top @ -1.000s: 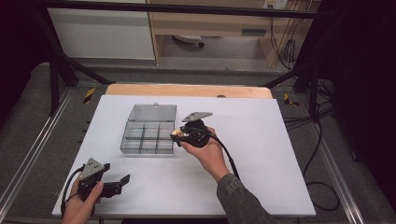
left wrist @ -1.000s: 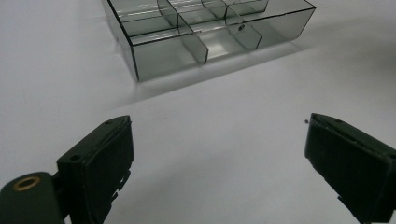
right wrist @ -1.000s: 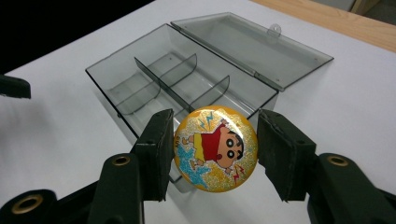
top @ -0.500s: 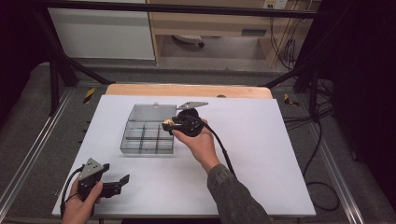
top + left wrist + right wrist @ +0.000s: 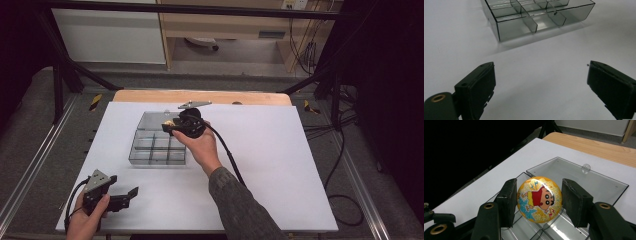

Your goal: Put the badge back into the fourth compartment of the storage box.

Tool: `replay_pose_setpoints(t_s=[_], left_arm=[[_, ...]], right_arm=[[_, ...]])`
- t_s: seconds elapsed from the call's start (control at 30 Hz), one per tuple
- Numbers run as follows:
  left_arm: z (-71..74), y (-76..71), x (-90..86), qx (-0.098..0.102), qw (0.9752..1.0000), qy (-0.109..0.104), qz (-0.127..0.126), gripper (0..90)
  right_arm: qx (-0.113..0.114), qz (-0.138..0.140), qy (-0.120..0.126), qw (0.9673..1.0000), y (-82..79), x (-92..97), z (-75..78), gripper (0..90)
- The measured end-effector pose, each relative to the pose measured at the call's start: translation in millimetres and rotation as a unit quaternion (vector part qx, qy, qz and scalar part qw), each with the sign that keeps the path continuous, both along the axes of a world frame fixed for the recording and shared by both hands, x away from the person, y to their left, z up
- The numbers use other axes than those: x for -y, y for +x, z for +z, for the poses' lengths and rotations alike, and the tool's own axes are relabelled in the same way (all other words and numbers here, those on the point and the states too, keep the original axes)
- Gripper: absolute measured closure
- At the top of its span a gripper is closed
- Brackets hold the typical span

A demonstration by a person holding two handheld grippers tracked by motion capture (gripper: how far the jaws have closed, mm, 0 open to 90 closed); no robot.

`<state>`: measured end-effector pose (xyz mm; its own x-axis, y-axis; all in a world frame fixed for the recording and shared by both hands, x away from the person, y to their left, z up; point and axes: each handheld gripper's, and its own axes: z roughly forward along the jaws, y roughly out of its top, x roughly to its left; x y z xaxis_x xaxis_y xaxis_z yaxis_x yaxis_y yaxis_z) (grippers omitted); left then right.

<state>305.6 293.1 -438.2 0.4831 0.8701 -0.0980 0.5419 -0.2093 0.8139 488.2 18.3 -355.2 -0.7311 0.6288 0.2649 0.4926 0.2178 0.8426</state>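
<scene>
Cartoon badge pinched over the clear box

The right gripper [image 5: 539,198] holds a round glittery badge [image 5: 539,199] with a cartoon boy on it, one black pad pressing each side. Beneath sits a clear divided box [image 5: 564,230], its lid [image 5: 584,178] lying open flat on the white table [image 5: 506,170]; a wooden edge [image 5: 599,147] runs behind.

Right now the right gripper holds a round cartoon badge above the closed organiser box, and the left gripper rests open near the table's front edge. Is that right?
Not quite: the organiser box is open, its clear lid laid back flat, as the right gripper view shows. The right gripper does hold the badge, and the left gripper rests open.
</scene>
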Motion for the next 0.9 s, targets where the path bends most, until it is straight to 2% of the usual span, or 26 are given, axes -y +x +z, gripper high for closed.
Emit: replay_pose_setpoints(t_s=[0.47, 0.9], left_arm=[[-0.3, 0.7, 0.5, 0.001, 1.0000, 0.000, 0.000, 8.3], [-0.1, 0.8, 0.2, 0.003, 1.0000, 0.003, 0.001, 8.3]], right_arm=[[-0.007, 0.006, 0.015, 0.9998, 9.2, -23.9, -1.4, 47.8], [-0.018, 0.016, 0.005, 0.9997, 14.1, -46.1, -6.6, 47.8]])
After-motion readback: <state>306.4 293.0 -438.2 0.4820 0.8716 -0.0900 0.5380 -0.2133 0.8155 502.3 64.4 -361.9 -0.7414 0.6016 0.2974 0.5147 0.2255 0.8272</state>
